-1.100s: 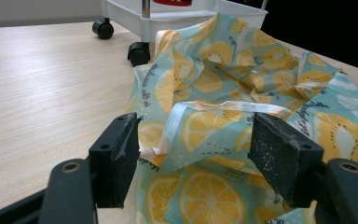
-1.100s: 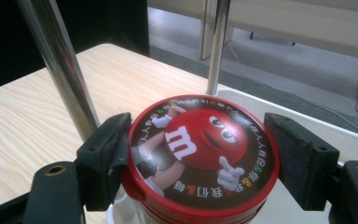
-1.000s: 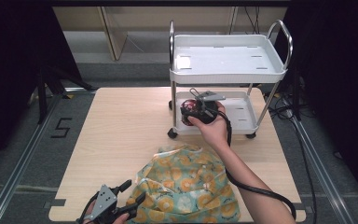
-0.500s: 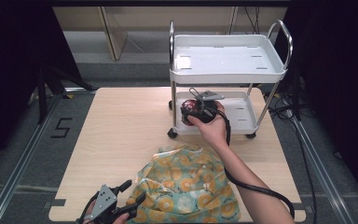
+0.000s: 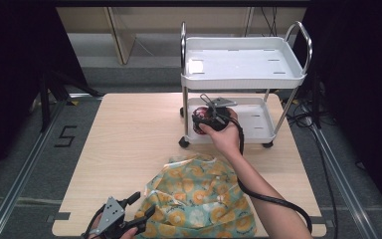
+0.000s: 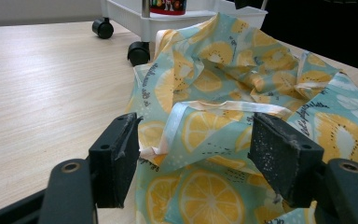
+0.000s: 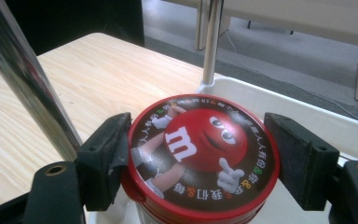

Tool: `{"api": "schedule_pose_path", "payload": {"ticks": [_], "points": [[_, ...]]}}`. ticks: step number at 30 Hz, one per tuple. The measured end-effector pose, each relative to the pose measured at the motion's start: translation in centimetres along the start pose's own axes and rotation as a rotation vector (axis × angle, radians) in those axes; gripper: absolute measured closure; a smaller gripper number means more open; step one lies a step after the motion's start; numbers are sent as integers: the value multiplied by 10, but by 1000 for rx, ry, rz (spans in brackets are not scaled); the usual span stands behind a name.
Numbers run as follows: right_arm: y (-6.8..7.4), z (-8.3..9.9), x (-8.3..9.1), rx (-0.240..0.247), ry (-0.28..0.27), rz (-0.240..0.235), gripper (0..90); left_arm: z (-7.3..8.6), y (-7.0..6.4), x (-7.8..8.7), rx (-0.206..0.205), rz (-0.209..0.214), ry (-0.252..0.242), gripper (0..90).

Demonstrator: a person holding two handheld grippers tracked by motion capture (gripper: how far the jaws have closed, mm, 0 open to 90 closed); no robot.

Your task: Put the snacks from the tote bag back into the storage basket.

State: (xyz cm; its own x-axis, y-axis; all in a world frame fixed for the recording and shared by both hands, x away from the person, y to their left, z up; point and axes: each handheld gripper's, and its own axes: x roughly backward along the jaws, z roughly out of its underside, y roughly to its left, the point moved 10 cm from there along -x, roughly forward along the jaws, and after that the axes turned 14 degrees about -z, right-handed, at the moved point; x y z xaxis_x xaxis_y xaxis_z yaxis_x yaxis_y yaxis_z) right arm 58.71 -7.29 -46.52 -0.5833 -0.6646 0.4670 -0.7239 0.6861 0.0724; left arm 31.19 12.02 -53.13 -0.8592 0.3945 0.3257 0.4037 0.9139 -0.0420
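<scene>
While reaching in under the top tray of the cart (image 5: 243, 64), holds the tin (image 7: 200, 154) with the right gripper (image 7: 198, 140), jaws pressed on opposite sides of the red lid (the widest, firmest place to hold). Keeps it upright at the front corner of the lower shelf (image 5: 253, 122), just beside a chrome post (image 7: 28, 74); hence the low hand. Farther out, at the near edge of the table (image 5: 129, 134), rests the left gripper (image 6: 193, 140) with jaws apart, astride a pale strap of the bag (image 6: 223, 74), not pinching it. Probably poised there to lift the bag's mouth.
</scene>
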Motion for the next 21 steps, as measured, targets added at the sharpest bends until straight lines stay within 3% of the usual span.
{"api": "schedule_pose_path", "payload": {"ticks": [5,6,10,21], "points": [[-2,0,-2,6,-6,0,270,0,0,0,0,0,-1,326],[-1,2,-1,-6,7,2,270,-1,-2,-1,20,1,-10,326],[-2,5,-5,-3,12,3,270,0,0,0,-5,0,2,325],[-2,10,-12,2,18,-5,270,0,0,0,4,0,-3,326]]}}
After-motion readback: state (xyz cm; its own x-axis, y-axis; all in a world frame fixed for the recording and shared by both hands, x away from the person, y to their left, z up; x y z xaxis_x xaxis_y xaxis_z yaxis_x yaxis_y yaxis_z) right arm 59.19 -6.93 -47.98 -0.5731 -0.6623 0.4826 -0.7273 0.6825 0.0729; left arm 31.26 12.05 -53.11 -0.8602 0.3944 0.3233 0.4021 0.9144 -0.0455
